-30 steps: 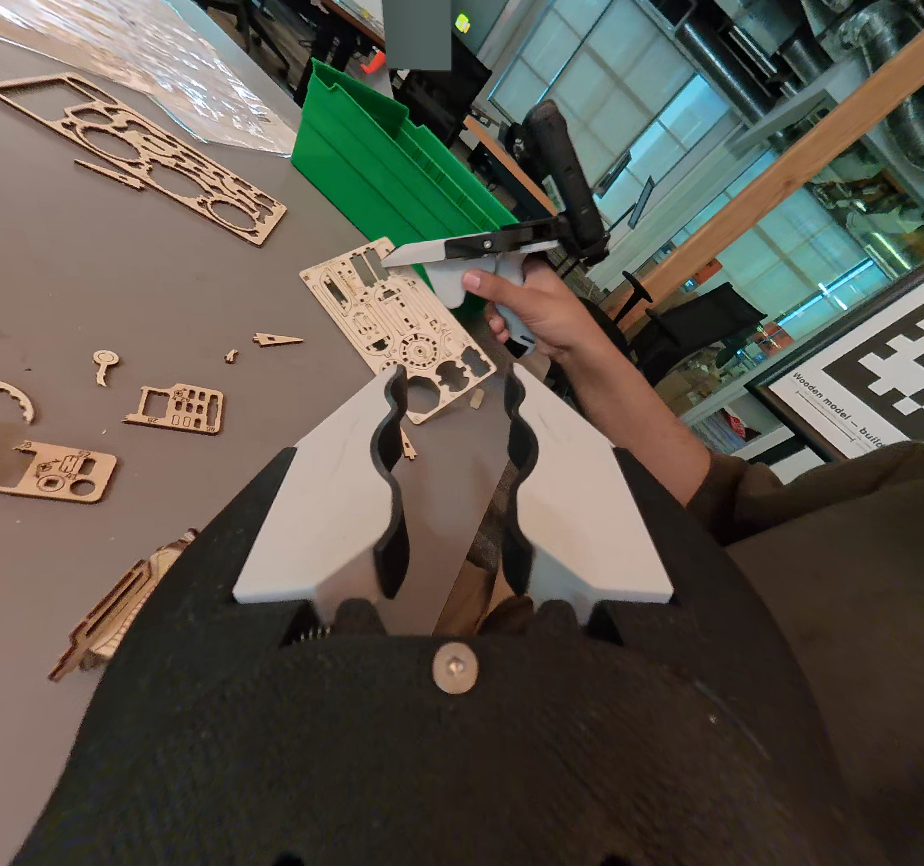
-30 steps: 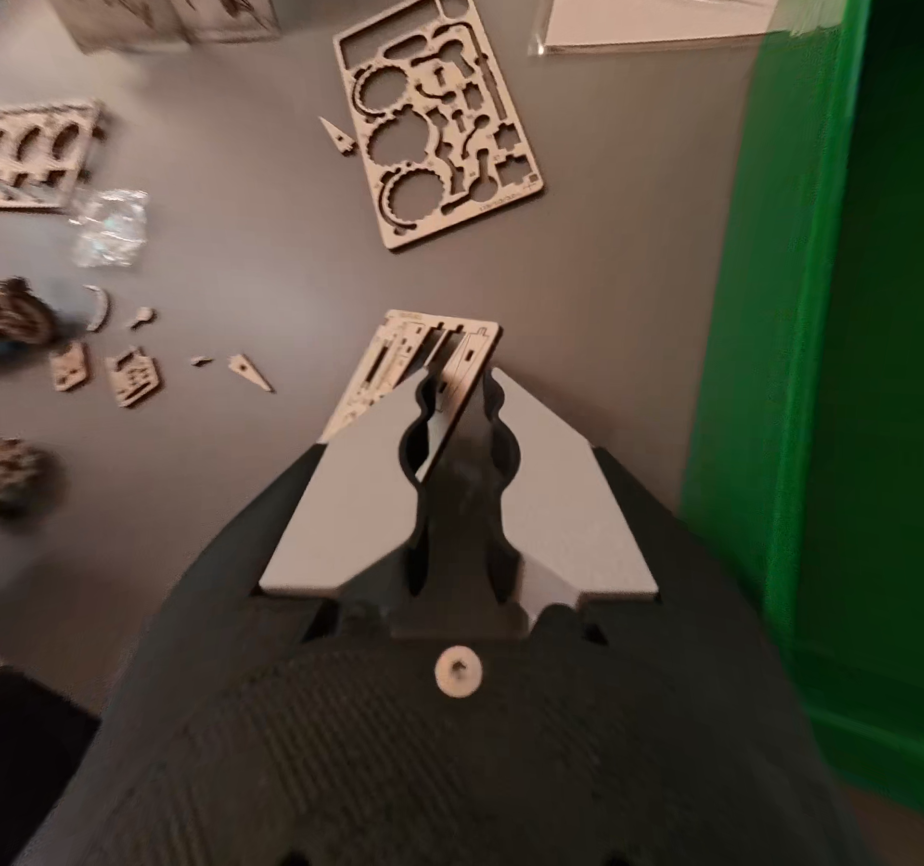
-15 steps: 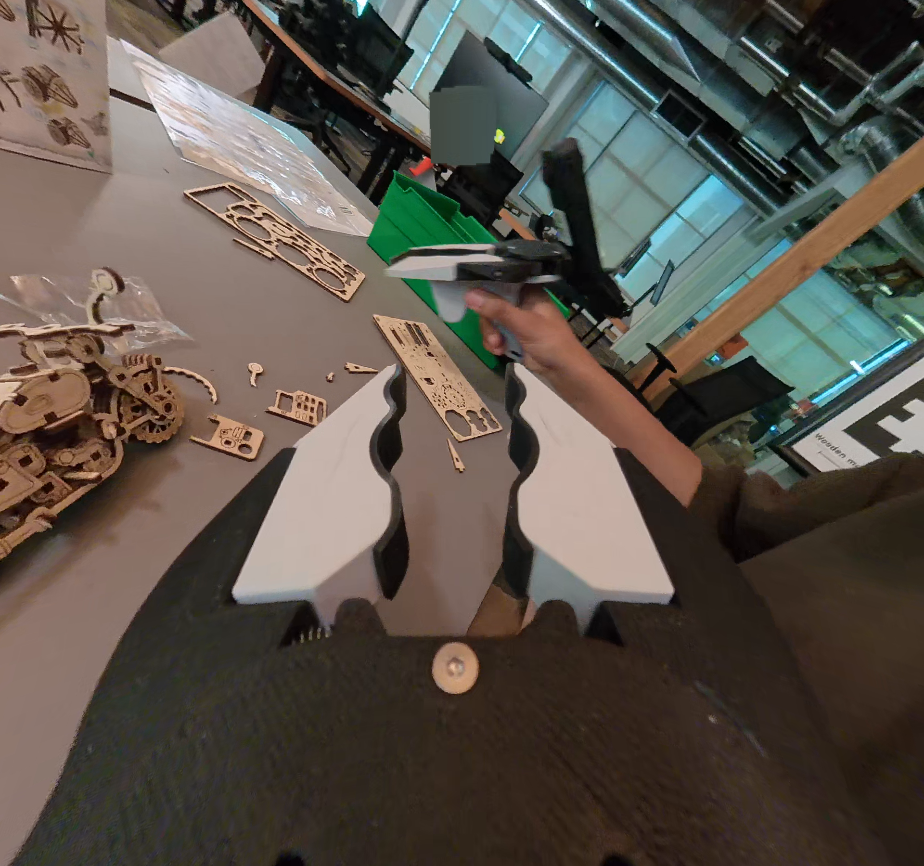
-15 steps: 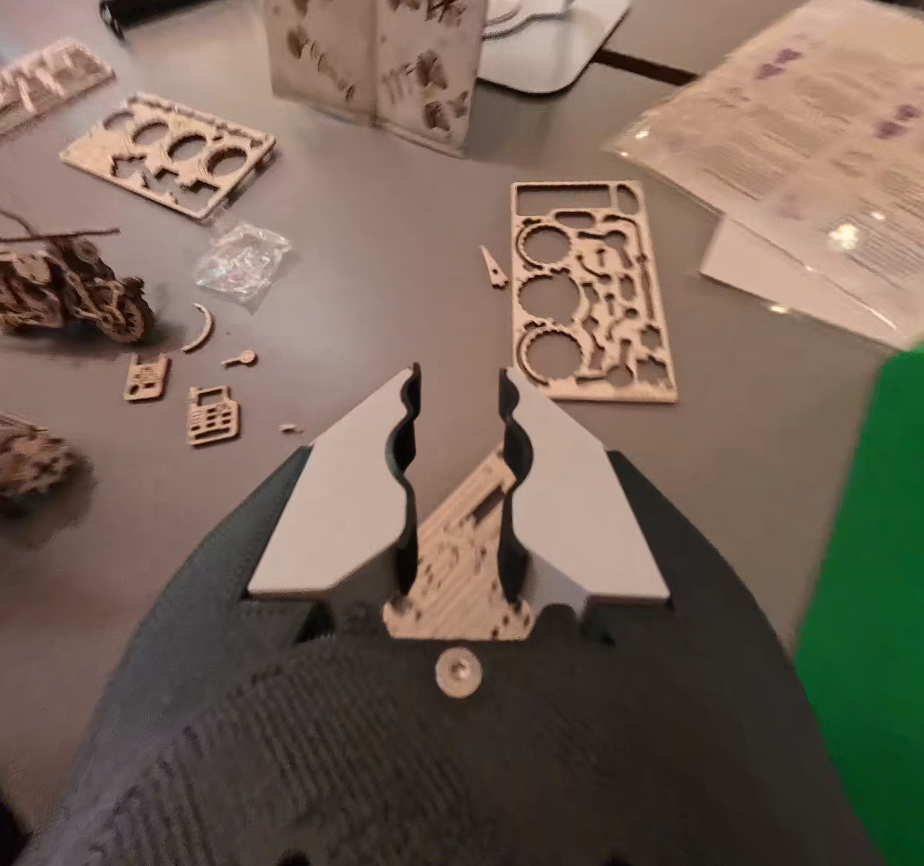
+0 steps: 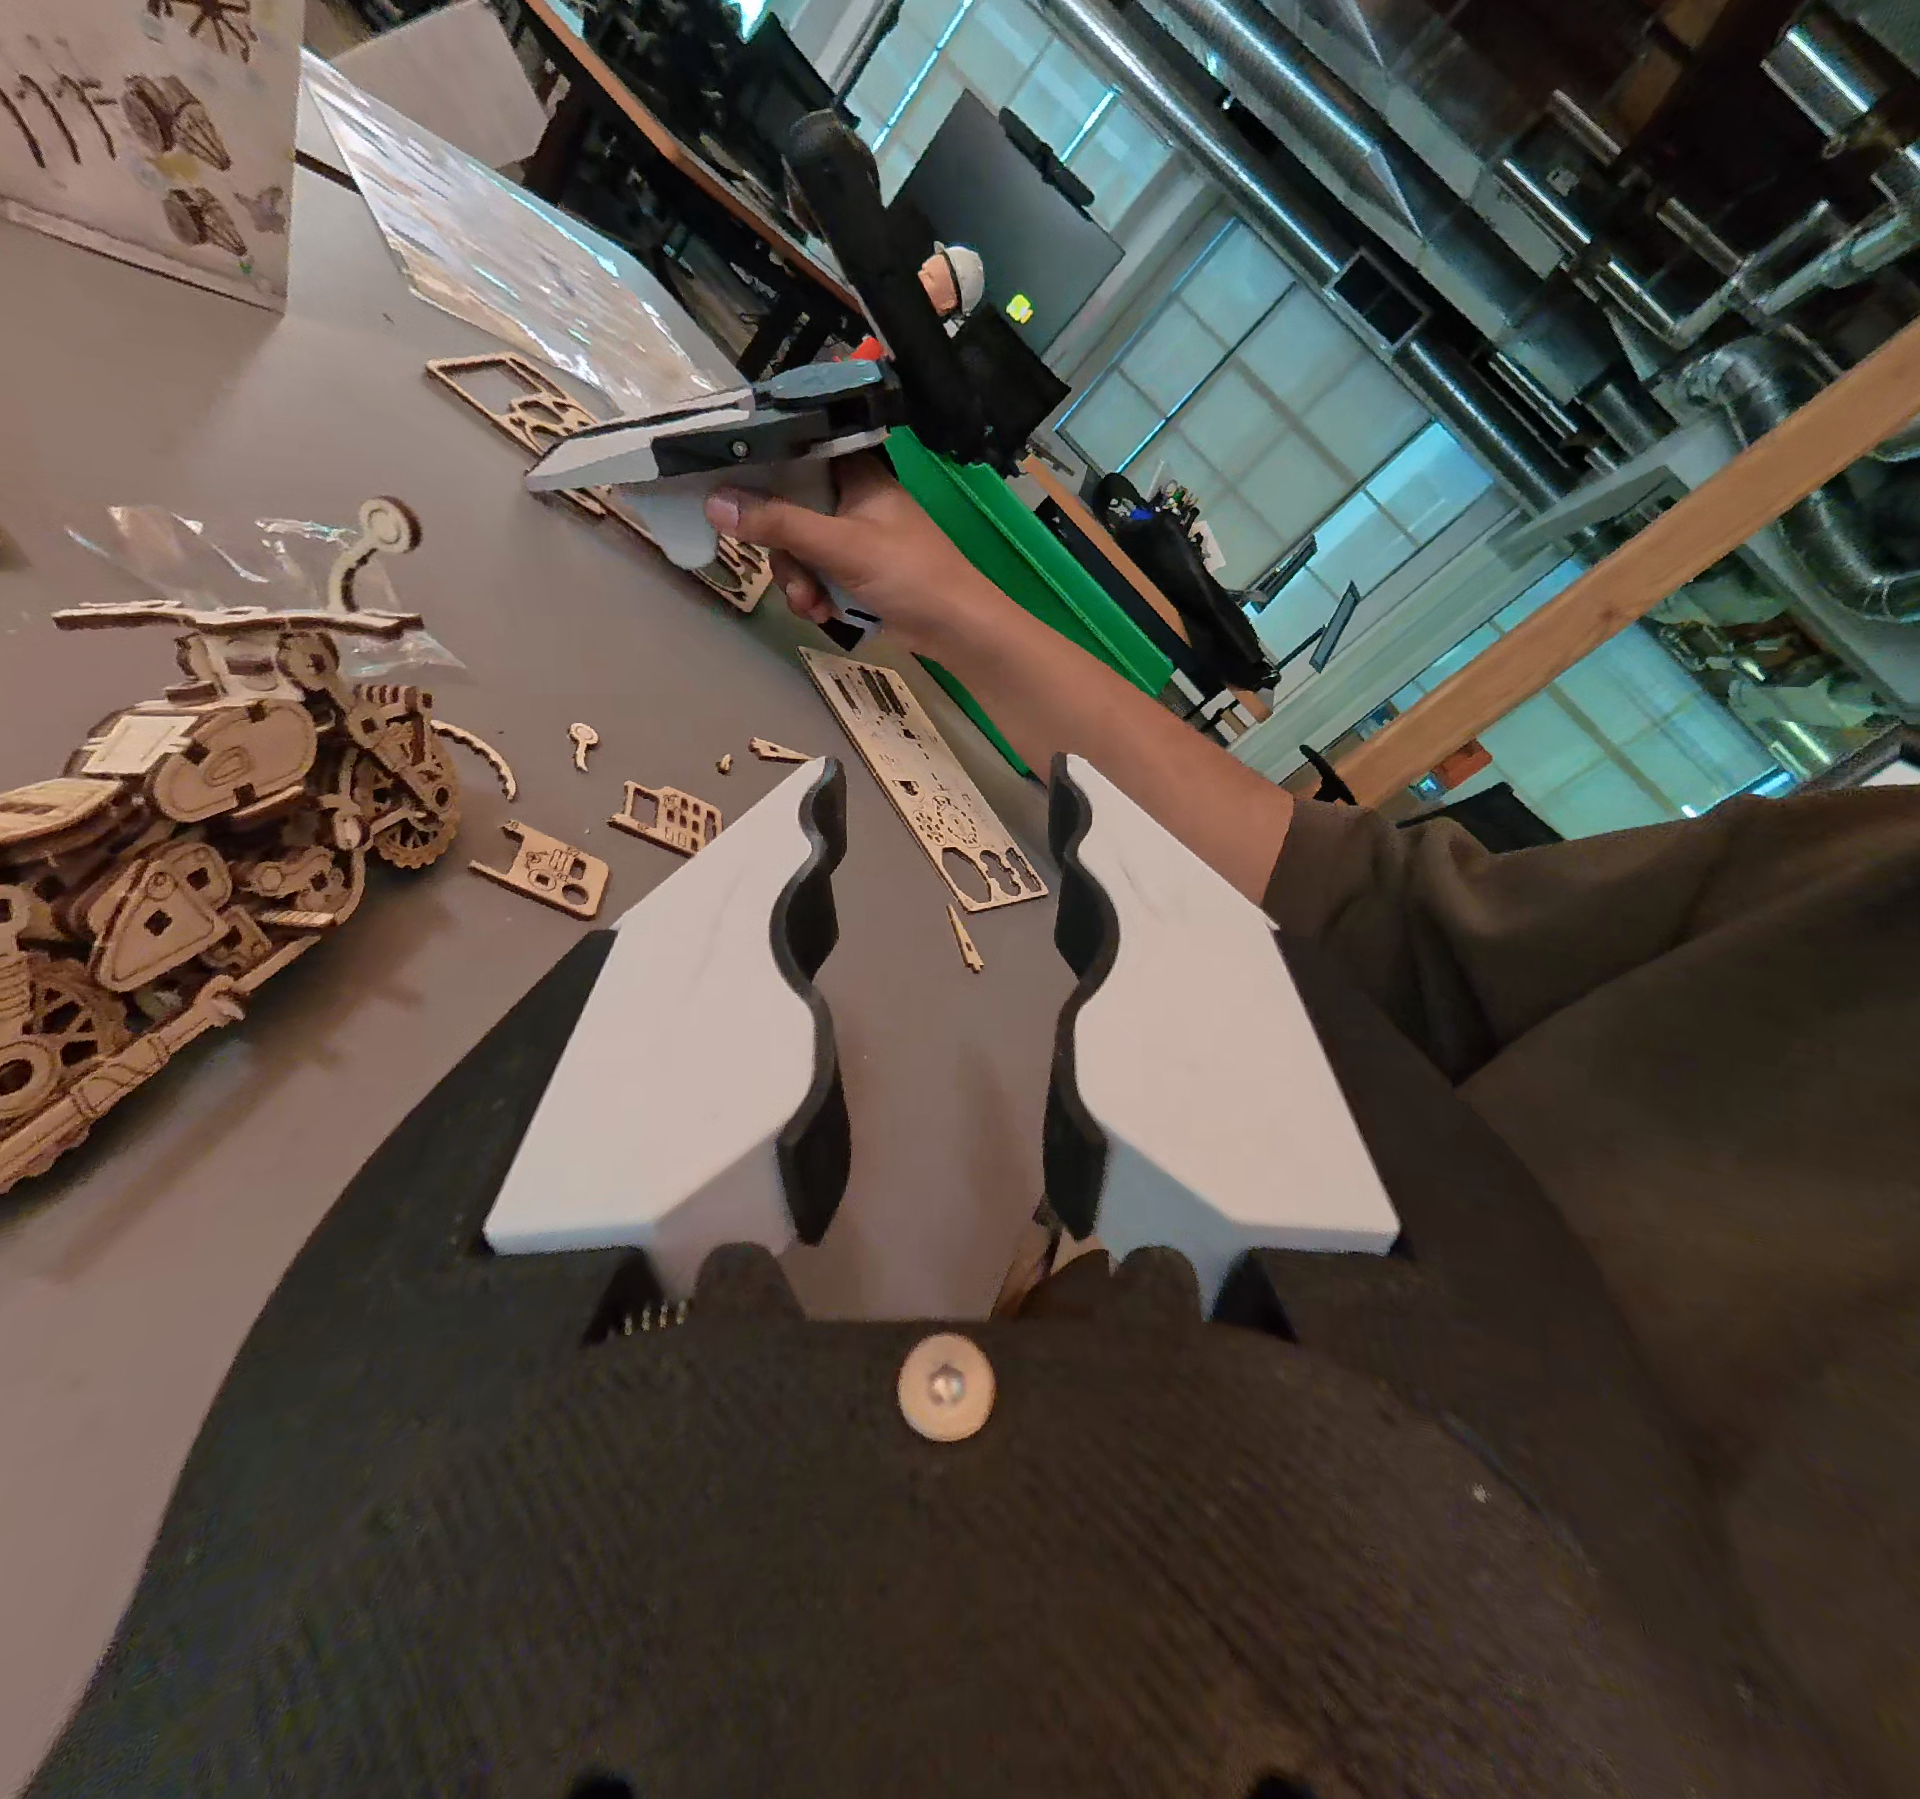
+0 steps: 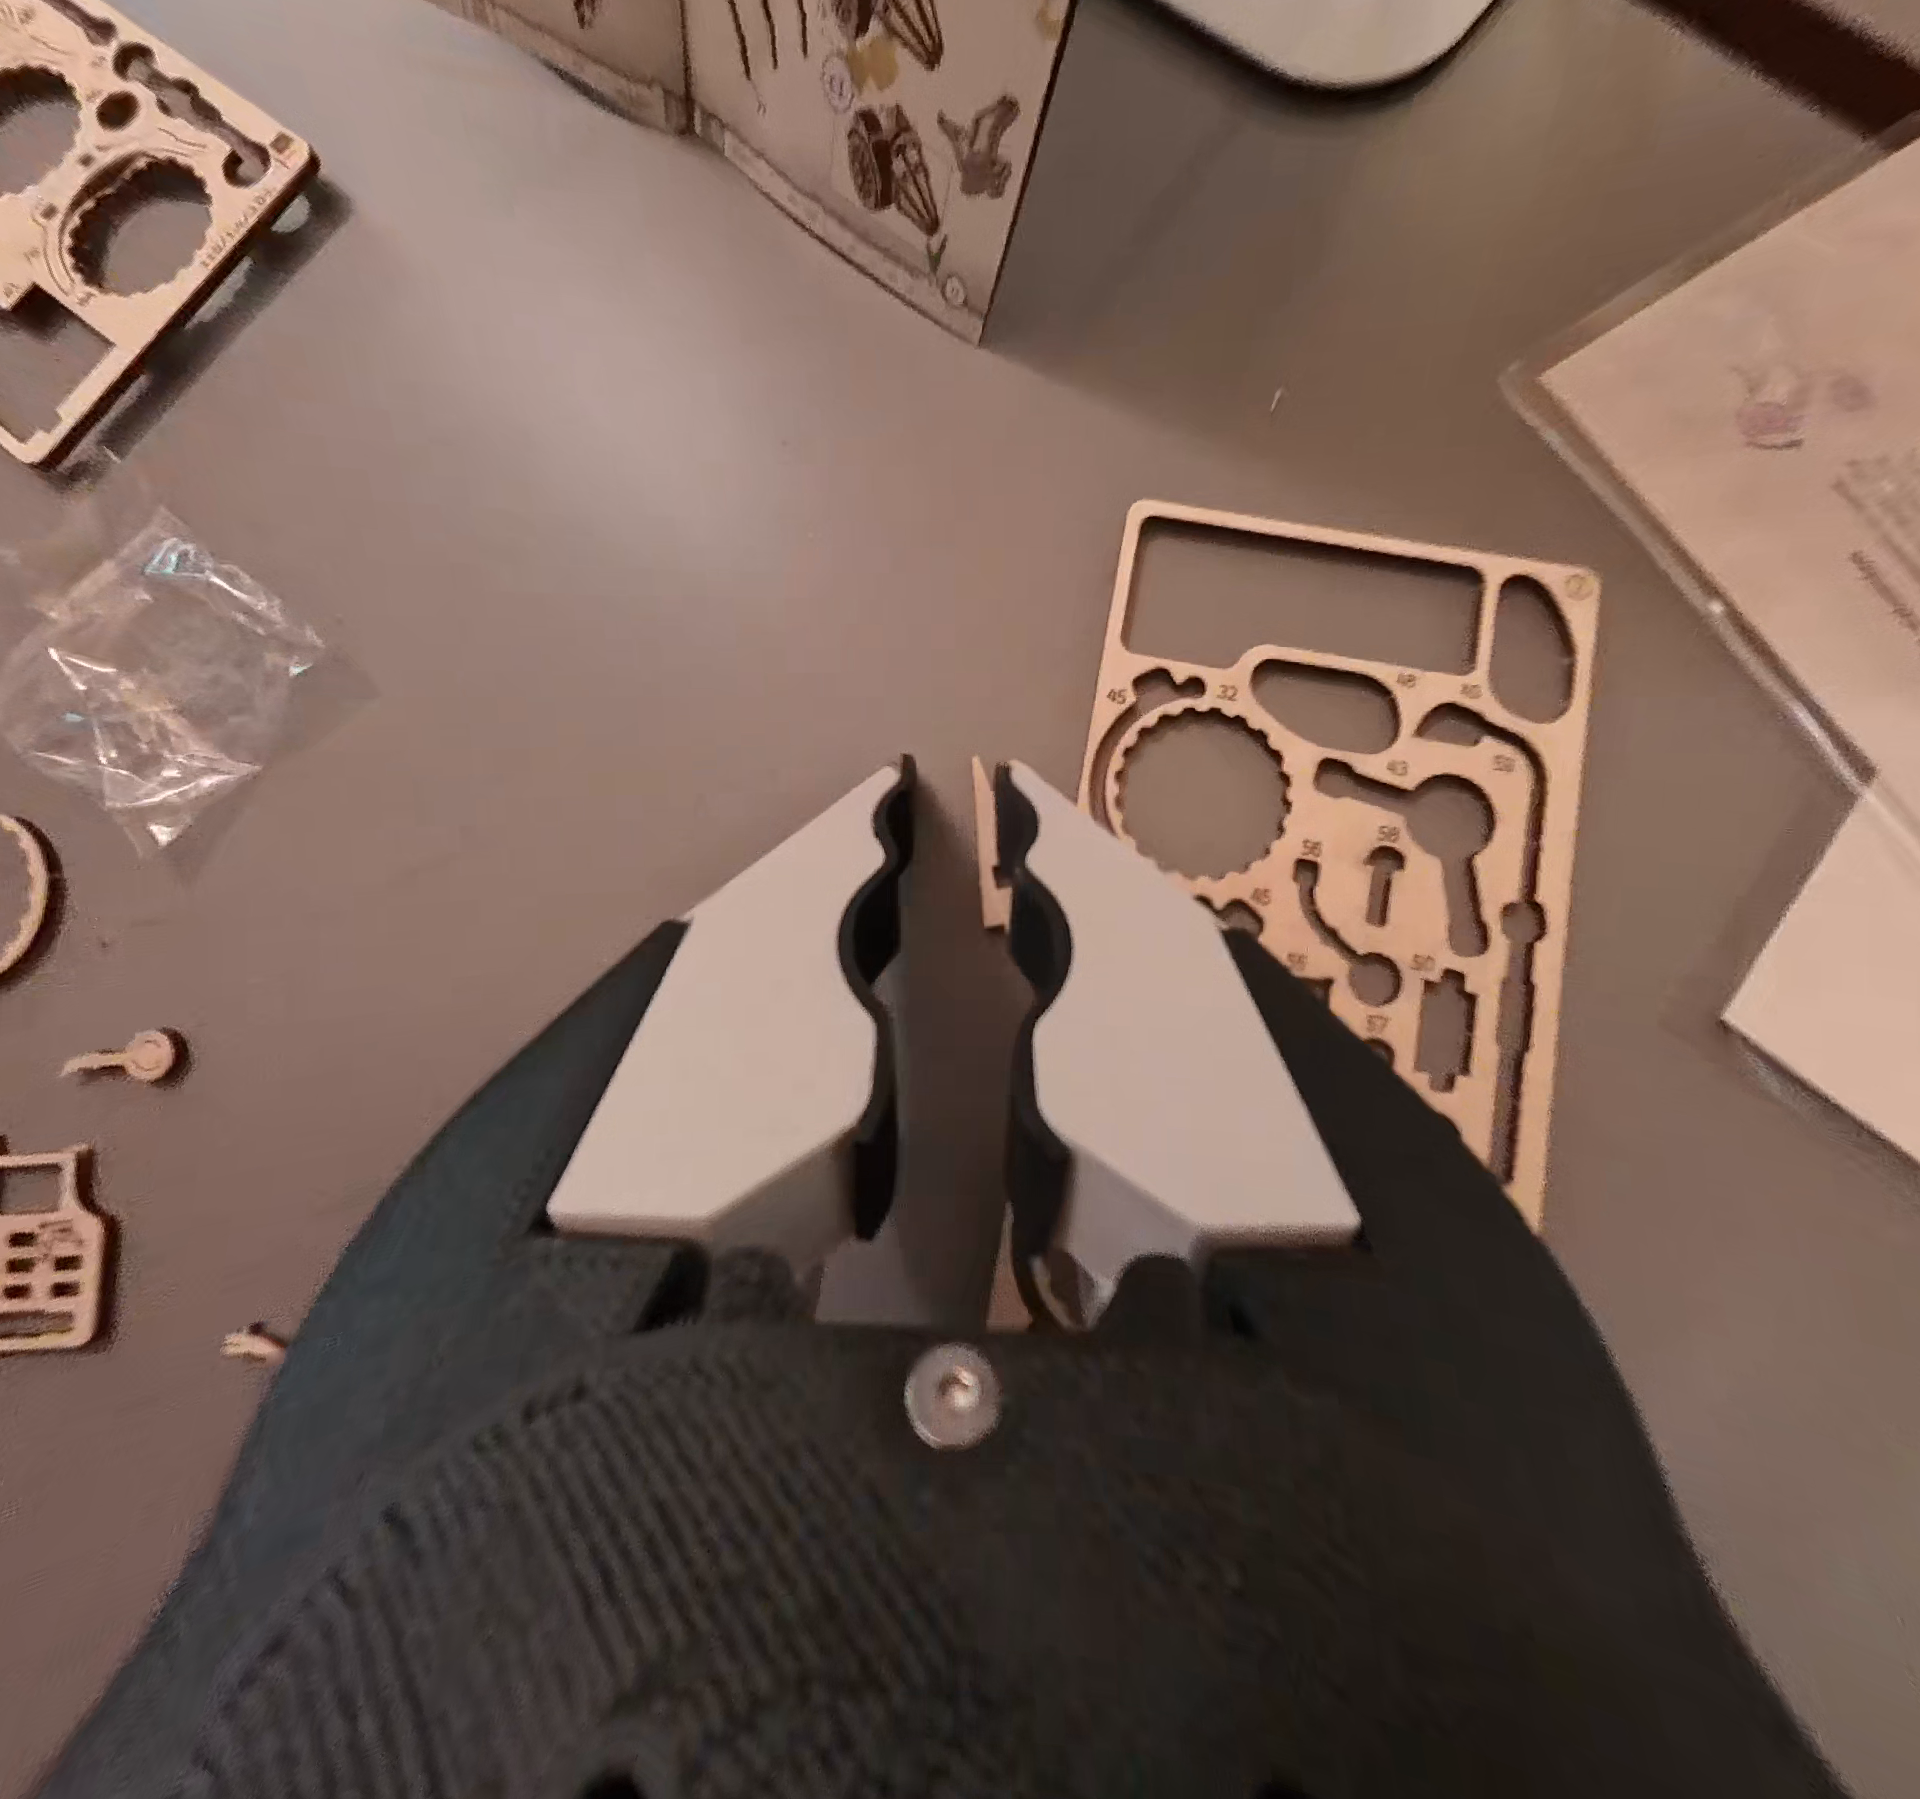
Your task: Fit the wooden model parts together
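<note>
The part-built, pale laser-cut wooden motorcycle model (image 5: 197, 814) stands on the grey table (image 5: 582, 606), off to the left in the left wrist view, with a crumpled clear plastic bag (image 5: 260, 554) behind it. Loose small wooden pieces lie just beside it: a slotted rectangular plate (image 5: 665, 817), a tabbed plate (image 5: 545, 871) and a small key-shaped piece (image 5: 583, 743).

A narrow, thin wooden parts sheet (image 5: 925, 783) lies flat on the table beyond the left gripper (image 5: 943, 788), whose grey jaws stand well apart and hold nothing.

The right gripper (image 6: 951, 770) hovers above the table with its jaws parted by a narrow gap, empty; a small wooden sliver (image 6: 987, 845) lies on the table beneath that gap. Just to its right lies a punched-out rectangular wooden sheet (image 6: 1340, 814). A folded printed cardboard sheet (image 6: 831, 87) stands farther back, and a green plastic bin (image 5: 1039, 575) sits at the table's far edge.
</note>
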The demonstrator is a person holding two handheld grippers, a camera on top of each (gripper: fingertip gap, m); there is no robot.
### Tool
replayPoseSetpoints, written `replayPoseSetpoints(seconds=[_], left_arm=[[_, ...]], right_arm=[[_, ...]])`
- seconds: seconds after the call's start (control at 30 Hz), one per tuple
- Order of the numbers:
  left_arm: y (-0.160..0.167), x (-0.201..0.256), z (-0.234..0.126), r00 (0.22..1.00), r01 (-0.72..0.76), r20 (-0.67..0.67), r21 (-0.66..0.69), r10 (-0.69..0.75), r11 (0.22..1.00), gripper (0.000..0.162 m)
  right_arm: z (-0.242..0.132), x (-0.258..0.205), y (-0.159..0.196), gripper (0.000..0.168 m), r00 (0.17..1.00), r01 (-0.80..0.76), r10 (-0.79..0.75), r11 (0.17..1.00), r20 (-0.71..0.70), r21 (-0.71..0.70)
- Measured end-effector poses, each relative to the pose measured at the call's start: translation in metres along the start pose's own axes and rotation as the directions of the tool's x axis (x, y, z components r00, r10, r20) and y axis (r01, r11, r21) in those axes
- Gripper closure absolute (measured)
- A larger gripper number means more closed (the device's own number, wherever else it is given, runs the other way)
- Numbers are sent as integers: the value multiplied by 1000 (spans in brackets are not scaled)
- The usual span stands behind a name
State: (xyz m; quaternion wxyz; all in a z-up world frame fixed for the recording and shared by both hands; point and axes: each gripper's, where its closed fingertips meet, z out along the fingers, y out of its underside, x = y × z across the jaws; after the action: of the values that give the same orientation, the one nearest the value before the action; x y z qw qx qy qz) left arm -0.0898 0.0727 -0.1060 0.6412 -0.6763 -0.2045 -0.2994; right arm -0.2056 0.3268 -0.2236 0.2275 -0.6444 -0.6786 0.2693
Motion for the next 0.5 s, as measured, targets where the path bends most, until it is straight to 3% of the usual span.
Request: replayPoseSetpoints(seconds=[0.17, 0.27, 0.5], left_arm=[[4, -3, 2, 999, 30, -11, -10, -31, 999, 126], [6, -2, 3, 1000, 22, -11, -13, -22, 1000, 126], [8, 5, 5, 1000, -15, -25, -12, 15, 1000, 128]], right_arm=[[-1, -7, 3, 168, 999, 32, -32, 999, 13, -21], [-9, -28, 7, 167, 991, -24, 28, 999, 129, -29], [-93, -77, -4, 168, 941, -185, 128, 970, 314, 159]])
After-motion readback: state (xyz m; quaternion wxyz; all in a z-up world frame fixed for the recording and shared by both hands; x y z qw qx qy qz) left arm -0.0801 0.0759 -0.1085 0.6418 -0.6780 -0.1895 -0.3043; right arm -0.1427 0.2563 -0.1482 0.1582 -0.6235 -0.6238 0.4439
